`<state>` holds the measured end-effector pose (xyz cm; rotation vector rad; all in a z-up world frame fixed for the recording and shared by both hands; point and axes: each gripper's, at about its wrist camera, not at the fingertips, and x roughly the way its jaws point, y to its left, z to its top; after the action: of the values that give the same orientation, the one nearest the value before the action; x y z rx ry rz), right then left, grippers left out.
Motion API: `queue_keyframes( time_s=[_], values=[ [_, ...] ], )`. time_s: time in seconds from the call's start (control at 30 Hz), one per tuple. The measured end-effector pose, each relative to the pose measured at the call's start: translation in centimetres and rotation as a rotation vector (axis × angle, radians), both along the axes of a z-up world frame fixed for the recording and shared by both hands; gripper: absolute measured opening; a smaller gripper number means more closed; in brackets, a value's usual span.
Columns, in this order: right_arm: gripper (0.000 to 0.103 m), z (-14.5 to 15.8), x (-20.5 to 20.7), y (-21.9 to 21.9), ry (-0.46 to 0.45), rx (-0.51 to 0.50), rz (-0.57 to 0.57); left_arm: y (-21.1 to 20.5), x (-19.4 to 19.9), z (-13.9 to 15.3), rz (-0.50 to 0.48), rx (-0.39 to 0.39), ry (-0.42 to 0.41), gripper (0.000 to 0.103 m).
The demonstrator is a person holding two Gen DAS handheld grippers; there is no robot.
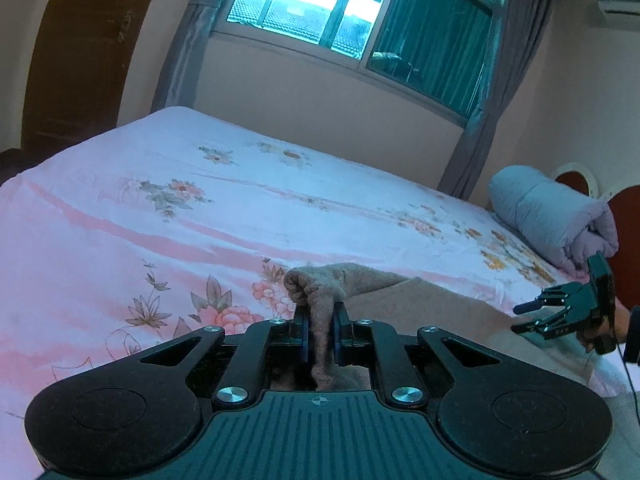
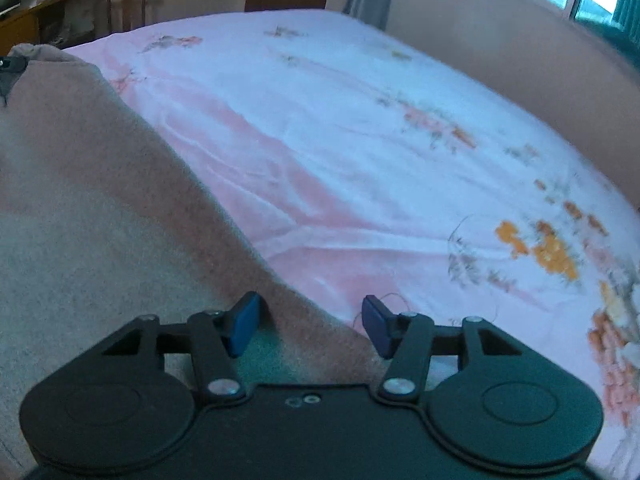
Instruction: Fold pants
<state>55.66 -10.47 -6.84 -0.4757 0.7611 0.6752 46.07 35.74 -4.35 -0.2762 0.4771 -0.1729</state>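
The left gripper pinches a bunched fold of the brown pants, lifting it off the bed. The right gripper hovers half open over the pants' near right edge, gripping nothing. Most of the pants are cut off from view; a rolled blanket lies far right.

Pants: fuzzy greyish-brown knit fabric, on the bed sheet near its front edge. One bunched end is lifted off the sheet in a narrow vertical fold, its tip flopping over. The rest lies spread flat on the sheet, its straight edge running diagonally across the pink floral print.
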Motion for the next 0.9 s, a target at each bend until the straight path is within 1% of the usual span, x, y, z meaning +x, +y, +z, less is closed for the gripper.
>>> queue_keyframes(
  time_s=[0.03,0.07,0.1,0.17,0.23,0.27,0.4,0.5,0.53,0.63,0.7,0.77,0.8,0.87,0.9],
  values=[
    [0.039,0.0,0.2,-0.1,0.028,0.009,0.001,0.0,0.2,0.0,0.000,0.003,0.009,0.011],
    [0.028,0.1,0.2,0.0,0.052,0.014,0.003,-0.1,0.4,0.0,0.001,0.004,0.017,0.011],
    [0.010,0.1,0.2,0.1,0.065,0.008,0.006,-0.1,0.6,0.0,0.001,0.005,0.025,0.011],
    [0.000,0.4,-0.5,0.7,0.041,-0.031,0.006,0.0,1.0,-0.1,0.005,0.010,0.037,0.011],
    [0.000,1.4,-1.1,0.6,0.007,-0.021,-0.018,-0.1,1.2,0.4,-0.003,0.014,0.027,0.011],
    [0.000,2.2,-1.6,0.2,-0.044,0.015,-0.027,-0.2,1.0,0.7,-0.012,0.021,0.018,0.011],
    [0.000,6.4,-5.6,-1.6,-0.118,0.066,-0.030,0.0,-0.8,2.7,-0.054,0.028,-0.041,0.011],
    [0.000,9.7,-10.0,-2.9,-0.183,0.064,-0.020,0.5,-3.0,4.1,-0.098,0.024,-0.087,0.011],
    [0.000,10.6,-11.8,-3.1,-0.199,0.061,-0.013,0.8,-3.8,4.5,-0.115,0.012,-0.099,0.011],
    [0.000,12.6,-17.1,-3.4,-0.242,0.026,0.012,1.2,-6.4,5.3,-0.163,0.015,-0.130,0.011],
    [0.000,13.2,-21.0,-3.5,-0.259,0.008,0.024,1.5,-8.3,5.5,-0.191,0.010,-0.138,0.011],
    [0.000,13.1,-24.3,-3.4,-0.260,-0.003,0.025,1.8,-10.2,5.2,-0.211,0.006,-0.134,0.011],
    [0.000,12.8,-26.4,-3.3,-0.253,-0.006,0.025,1.9,-11.3,4.9,-0.218,0.015,-0.127,0.011],
    [0.000,11.4,-29.0,-3.0,-0.238,-0.019,0.024,2.2,-13.2,3.8,-0.225,-0.010,-0.104,0.011],
    [0.000,10.3,-30.5,-2.8,-0.220,-0.015,0.011,2.1,-14.4,3.0,-0.221,0.001,-0.082,0.014]
  ],
)
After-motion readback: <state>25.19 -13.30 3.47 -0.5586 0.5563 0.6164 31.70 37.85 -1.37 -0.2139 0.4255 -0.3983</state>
